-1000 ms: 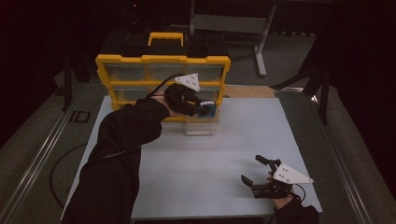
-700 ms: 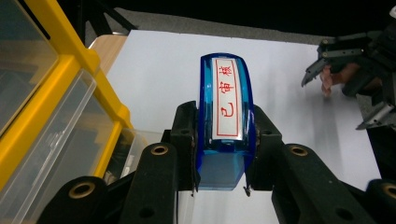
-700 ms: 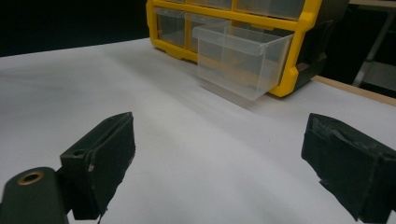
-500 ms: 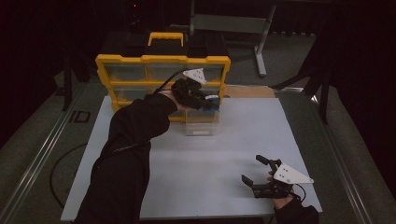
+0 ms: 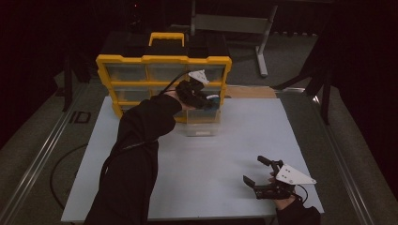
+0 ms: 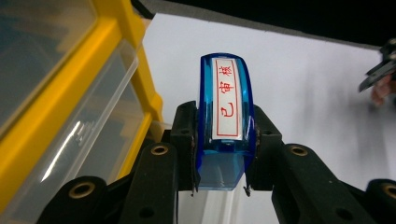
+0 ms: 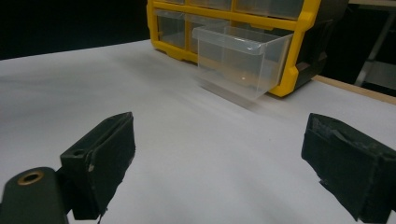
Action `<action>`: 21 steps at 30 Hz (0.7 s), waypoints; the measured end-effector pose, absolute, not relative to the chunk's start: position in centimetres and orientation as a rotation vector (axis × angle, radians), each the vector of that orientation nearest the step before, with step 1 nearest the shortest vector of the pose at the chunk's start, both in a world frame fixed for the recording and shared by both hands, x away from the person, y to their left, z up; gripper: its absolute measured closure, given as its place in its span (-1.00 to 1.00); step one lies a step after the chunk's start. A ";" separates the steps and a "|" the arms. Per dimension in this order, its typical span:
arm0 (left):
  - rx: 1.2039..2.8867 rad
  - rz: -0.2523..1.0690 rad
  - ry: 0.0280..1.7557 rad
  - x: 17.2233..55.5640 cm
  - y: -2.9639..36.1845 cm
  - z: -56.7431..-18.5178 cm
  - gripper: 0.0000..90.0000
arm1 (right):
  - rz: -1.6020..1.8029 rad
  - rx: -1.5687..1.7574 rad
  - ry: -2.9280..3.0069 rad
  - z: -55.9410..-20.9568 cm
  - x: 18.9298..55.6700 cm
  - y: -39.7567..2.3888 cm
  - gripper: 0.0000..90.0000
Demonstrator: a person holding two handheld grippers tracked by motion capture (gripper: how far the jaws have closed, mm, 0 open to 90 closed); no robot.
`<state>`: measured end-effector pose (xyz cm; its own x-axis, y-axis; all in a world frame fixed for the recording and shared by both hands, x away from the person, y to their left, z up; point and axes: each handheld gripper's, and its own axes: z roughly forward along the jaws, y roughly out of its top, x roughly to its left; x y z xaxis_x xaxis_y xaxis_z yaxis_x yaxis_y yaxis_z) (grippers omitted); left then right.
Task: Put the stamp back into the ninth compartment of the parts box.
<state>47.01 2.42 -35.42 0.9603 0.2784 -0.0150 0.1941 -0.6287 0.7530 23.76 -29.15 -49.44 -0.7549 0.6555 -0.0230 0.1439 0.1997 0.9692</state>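
Note:
My left gripper is shut on a blue see-through block with a white label that has red characters. It hovers above a clear plastic drawer pulled out of the yellow drawer cabinet. In the left gripper view the cabinet's yellow frame is close on the left. The right gripper rests near the table's front right corner, open and holding nothing. In the right gripper view its jaws stand wide apart and point at the drawer and the cabinet.
The white tabletop lies bare between the drawer and the right gripper. A metal stand rises behind the table. A cable loops off the table's left side. The right gripper appears far off in the left gripper view.
The left gripper, still holding the blue block, has shifted a little to the right and closer to the cabinet above the drawer. The right gripper has stayed put.

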 end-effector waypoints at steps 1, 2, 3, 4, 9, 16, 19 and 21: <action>2.271 0.129 0.337 47.1 2.4 -35.7 0.56 | 1.582 0.746 2.047 -49.5 23.8 -29.1 -0.79; 2.278 0.130 0.335 47.2 2.4 -35.9 0.56 | 1.583 0.748 2.046 -49.5 23.8 -29.1 -0.79; 2.280 0.122 0.338 47.3 2.3 -36.2 0.56 | 1.581 0.749 2.047 -49.5 23.8 -29.1 -0.79; 2.286 0.117 0.345 47.4 2.3 -36.4 0.56 | 1.581 0.750 2.047 -49.5 23.8 -29.2 -0.79; 2.309 0.119 0.367 47.8 2.4 -37.4 0.56 | 1.585 0.753 2.047 -49.5 23.8 -29.2 -0.79; 2.316 0.113 0.371 47.8 2.5 -38.8 0.56 | 1.585 0.748 2.046 -49.5 23.8 -29.2 -0.79; 2.331 0.130 0.388 47.8 2.6 -39.3 0.56 | 1.585 0.748 2.046 -49.5 23.8 -29.3 -0.79; 2.328 0.132 0.391 47.8 2.7 -39.5 0.56 | 1.586 0.748 2.046 -49.5 23.8 -29.3 -0.79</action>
